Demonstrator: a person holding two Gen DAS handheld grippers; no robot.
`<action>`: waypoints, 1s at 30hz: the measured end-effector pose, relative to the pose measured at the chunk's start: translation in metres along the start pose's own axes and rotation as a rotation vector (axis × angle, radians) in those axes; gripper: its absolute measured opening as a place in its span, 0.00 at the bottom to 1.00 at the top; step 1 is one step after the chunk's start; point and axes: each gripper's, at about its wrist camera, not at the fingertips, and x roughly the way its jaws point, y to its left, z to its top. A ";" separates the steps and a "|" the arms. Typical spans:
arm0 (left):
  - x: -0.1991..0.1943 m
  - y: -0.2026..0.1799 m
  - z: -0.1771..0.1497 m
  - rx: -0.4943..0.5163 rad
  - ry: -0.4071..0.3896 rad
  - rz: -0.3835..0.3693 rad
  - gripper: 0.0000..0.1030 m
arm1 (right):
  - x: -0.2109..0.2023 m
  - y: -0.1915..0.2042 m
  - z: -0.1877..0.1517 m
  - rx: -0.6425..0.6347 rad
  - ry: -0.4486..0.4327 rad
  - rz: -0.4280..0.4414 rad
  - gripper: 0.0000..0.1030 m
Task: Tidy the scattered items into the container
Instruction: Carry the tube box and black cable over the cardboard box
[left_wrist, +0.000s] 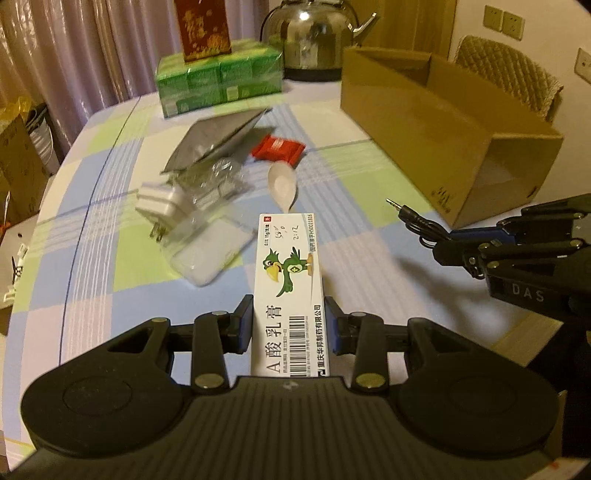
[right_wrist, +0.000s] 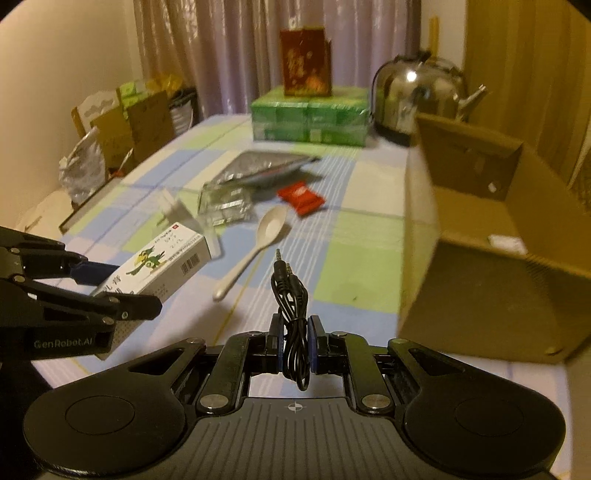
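Observation:
My left gripper is shut on a white ointment box printed with a green bird, held clear of the table; the box shows again in the right wrist view. My right gripper is shut on a bundled black audio cable whose plugs point forward; the cable also appears in the left wrist view. The open cardboard box stands at the right, its near wall close beside the right gripper. A white spoon, a red packet, a white charger, clear plastic cases and a silver pouch lie on the checked tablecloth.
At the table's far end stand a green tissue pack with a red box on top and a steel kettle. Bags and cartons crowd the floor left of the table. A chair stands behind the cardboard box.

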 end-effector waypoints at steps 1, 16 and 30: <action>-0.004 -0.004 0.003 0.005 -0.008 -0.001 0.32 | -0.006 -0.002 0.002 0.003 -0.012 -0.007 0.09; -0.033 -0.091 0.073 0.097 -0.137 -0.161 0.32 | -0.083 -0.091 0.028 0.112 -0.181 -0.187 0.09; 0.018 -0.169 0.172 0.198 -0.184 -0.250 0.32 | -0.058 -0.182 0.064 0.194 -0.183 -0.257 0.09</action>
